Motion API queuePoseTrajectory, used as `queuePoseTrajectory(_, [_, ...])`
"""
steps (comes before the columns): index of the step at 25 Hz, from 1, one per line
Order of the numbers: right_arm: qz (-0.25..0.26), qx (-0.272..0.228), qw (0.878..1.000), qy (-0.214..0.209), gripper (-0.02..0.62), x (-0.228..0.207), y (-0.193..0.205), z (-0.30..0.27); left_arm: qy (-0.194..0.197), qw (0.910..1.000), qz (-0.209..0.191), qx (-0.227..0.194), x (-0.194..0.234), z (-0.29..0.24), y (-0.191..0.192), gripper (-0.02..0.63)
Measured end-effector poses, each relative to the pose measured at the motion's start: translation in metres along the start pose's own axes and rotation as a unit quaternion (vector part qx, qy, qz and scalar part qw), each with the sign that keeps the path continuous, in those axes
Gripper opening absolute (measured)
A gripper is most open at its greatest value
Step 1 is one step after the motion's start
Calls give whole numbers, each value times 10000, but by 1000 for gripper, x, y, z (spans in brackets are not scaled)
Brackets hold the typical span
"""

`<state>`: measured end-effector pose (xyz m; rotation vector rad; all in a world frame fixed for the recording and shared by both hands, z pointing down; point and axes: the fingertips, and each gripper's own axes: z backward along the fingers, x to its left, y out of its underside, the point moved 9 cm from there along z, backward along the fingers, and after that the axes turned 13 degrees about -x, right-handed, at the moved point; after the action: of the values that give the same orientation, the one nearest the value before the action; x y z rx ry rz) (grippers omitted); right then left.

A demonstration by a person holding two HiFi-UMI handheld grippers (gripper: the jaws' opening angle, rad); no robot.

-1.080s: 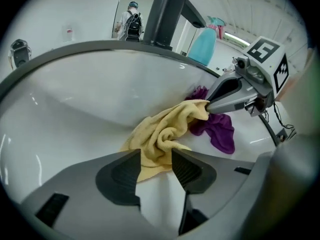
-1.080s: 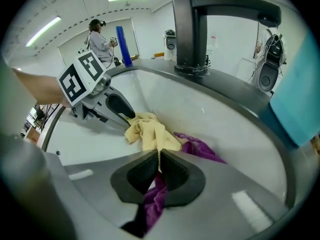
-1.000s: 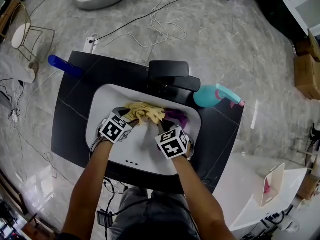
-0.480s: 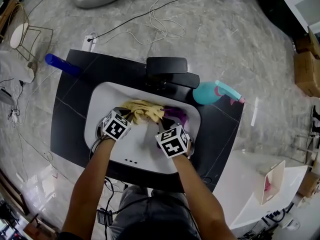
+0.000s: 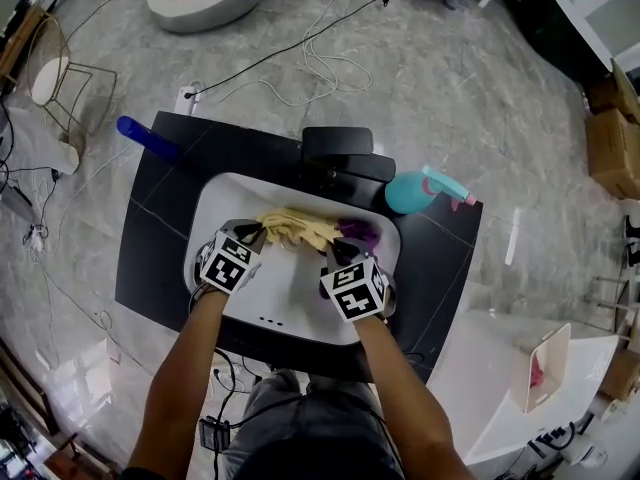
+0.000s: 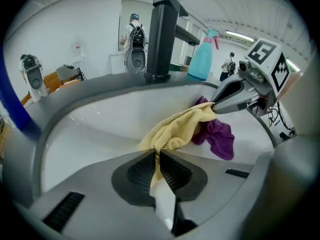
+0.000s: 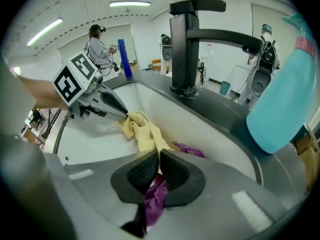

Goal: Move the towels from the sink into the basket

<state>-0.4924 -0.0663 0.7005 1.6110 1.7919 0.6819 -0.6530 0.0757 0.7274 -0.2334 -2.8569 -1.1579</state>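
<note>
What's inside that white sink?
A yellow towel, bunched partly over a purple towel. The sink floor under them is covered, so anything beneath cannot be seen.

Left gripper (image 5: 256, 231) and right gripper (image 5: 336, 248) look alike: smooth grey plastic shells tapering forward to pointed jaws; each jaw's inner face carries a black ribbed pad (image 6: 141, 171) set in a rounded dark recess; behind the jaws of each sits a white cube (image 5: 231, 261) printed with black square markers on its faces; thin black cables (image 6: 274, 118) loop under the right gripper's cube; forearms (image 5: 185, 368) bare behind the cubes; grey trousers (image 5: 290, 408).
</note>
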Motion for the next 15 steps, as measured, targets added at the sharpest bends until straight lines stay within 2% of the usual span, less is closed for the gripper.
queuePoseTrajectory(6, [87,-331,9993,147,23,16,-24,38,-214,9982,-152,-538,-9,61,-28,32])
queuePoseTrajectory(15, [371,-1233,9910,377,21,41,-81,105,-469,9901,-517,-1215,-31,150,-75,32])
